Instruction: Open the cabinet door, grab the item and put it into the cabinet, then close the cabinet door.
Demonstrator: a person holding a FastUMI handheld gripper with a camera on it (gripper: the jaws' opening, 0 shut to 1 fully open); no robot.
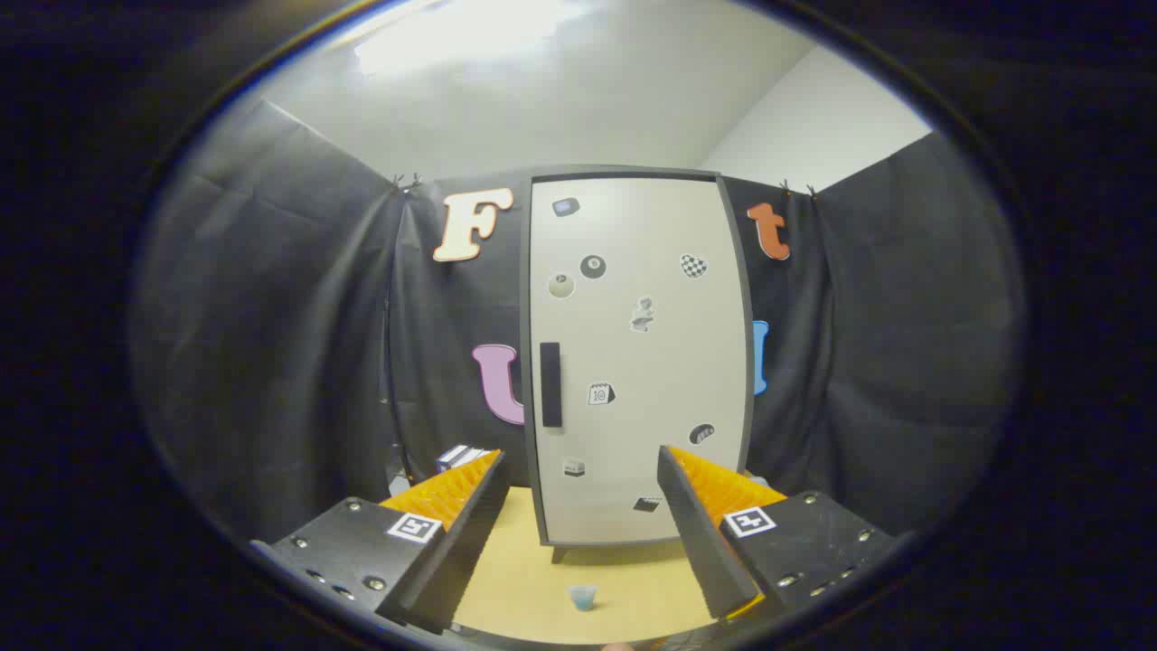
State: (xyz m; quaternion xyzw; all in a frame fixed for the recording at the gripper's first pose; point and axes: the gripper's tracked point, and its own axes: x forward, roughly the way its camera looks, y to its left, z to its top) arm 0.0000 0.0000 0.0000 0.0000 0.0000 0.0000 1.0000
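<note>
While hanging back over the wooden table (542, 579), spread wide and holding nothing: gripper (578, 533), with a clear gap between its two fingers and the lower part of the cabinet showing through that gap. Standing upright at the far end of the table, against the black cloth wall: cabinet (637, 357), its pale door (651, 362) flat and flush in the dark frame, so judged closed. Dotted with small stickers across the door face. Set vertically near the door's left edge, about mid-height: dark handle (550, 384), which suggests hinges on the right and a swing toward the right side. Resting on the table between the fingers and short of the cabinet's feet: small bluish cup-like item (583, 597), too small to make out further, probably placed close in so as to stay reachable and out of the door's sweep. Partly hidden behind the left finger, beside the cabinet: a small box (463, 455), contents unclear. Judged at the very start, door first; open fingers suit a reach up and forward to pinch the handle.
</note>
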